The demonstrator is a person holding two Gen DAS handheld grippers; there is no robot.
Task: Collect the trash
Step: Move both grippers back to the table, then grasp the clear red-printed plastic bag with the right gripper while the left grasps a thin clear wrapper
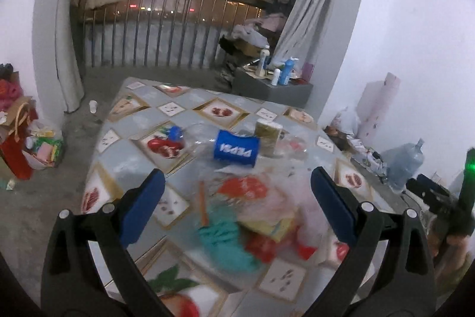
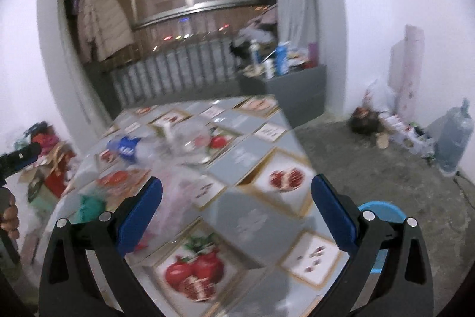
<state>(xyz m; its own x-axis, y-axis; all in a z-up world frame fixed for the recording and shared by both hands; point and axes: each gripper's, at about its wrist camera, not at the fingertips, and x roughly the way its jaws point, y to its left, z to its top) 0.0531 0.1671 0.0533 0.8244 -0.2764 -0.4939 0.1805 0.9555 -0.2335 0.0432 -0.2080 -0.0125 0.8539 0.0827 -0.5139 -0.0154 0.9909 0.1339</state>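
Note:
A table with a pomegranate-print cloth [image 1: 139,165] [image 2: 255,216] carries a heap of trash. A blue can-like wrapper with white letters [image 1: 236,148] [image 2: 126,150] lies on its side mid-table, with a gold-green can [image 1: 268,136] behind it. Closer in lies a clear plastic bag of scraps [image 1: 255,216] holding teal, red and yellow pieces, blurred. My left gripper [image 1: 234,201] is open, its blue pads either side of that bag and above it. My right gripper [image 2: 236,207] is open over the table's right part, holding nothing. Crumpled clear plastic [image 2: 190,138] sits farther back.
A red gift bag and a bag of rubbish [image 1: 44,144] stand on the floor at the left. A grey cabinet with bottles [image 1: 273,85] is behind the table. A water jug [image 2: 452,138] stands by the right wall. A blue bin rim [image 2: 383,210] shows below the table's right edge.

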